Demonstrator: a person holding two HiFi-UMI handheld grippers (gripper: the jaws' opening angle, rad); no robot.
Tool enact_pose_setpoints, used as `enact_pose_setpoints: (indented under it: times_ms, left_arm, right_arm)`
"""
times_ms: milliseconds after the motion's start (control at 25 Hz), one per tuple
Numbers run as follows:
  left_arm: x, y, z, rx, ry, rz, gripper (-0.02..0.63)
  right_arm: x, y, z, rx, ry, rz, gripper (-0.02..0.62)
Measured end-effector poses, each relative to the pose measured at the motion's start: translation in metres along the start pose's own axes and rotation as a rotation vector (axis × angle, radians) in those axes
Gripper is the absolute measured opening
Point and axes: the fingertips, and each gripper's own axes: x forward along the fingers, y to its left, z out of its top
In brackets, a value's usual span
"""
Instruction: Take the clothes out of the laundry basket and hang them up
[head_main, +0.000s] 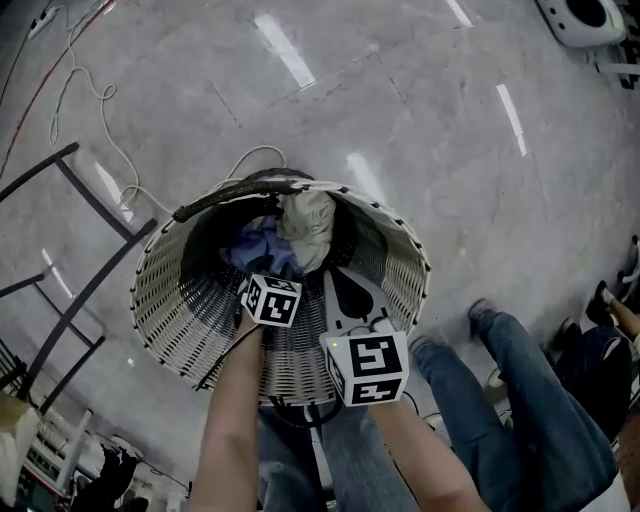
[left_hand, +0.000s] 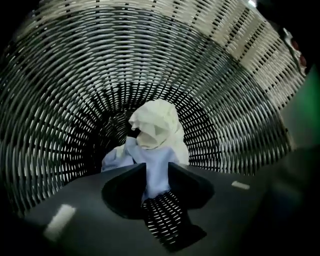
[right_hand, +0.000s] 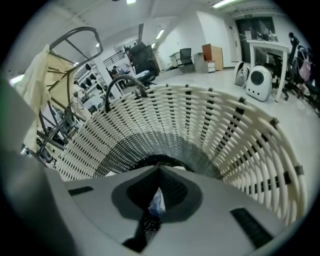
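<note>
While the left gripper (left_hand: 156, 172) holds its fingers (left_hand: 131, 179) parted over the blue garment (left_hand: 116, 159) deep in the laundry basket (left_hand: 225, 75), closing could drag the cream garment (left_hand: 156, 125) along; the right gripper (right_hand: 159, 169) is clenched, empty.

Place: an open-plan office or lab hall is showing here, not a home.
Floor: a polished grey floor (head_main: 400, 110) is reflecting long ceiling lights (right_hand: 223, 3) as bright streaks.
Furniture: an office chair (right_hand: 186, 54), a wooden cabinet (right_hand: 213, 55) and a tall white surface (right_hand: 270, 47) are standing at the far side of the room.
Wiring: loose cables (head_main: 85, 95) are trailing across the floor.
Laundry set-up: a white woven laundry basket (head_main: 400, 250) is standing on the bare floor, near a metal drying rack (right_hand: 75, 40) that is carrying a cream cloth (right_hand: 37, 80).
People: a bystander's legs in jeans (head_main: 530, 390) are showing just beside the basket.
</note>
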Motion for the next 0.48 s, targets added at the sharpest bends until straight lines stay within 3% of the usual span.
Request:
enact_pose_setpoints:
  times_ms: [80,160,280,480]
  left_arm:
    - [0.006,0.002,-0.003,0.012,0.012,-0.003,0.112]
    - [0.007,-0.002,-0.007,0.031,0.034,-0.017,0.018]
    - [-0.006,-0.011,-0.001,0.05,0.026,-0.035,0.014]
    - [-0.058,-0.022,0.018,0.027,-0.082,-0.038,0.011]
  right_arm:
    - [0.003,0.0,-0.004,0.016,0.003,-0.002,0.002]
    - [0.003,0.001,-0.006,0.017,0.004,-0.004,0.002]
    - [-0.002,0.004,-0.004,0.01,-0.003,-0.019,0.002]
    - [-0.031,0.008,0.004,0.019,-0.032,-0.077,0.002]
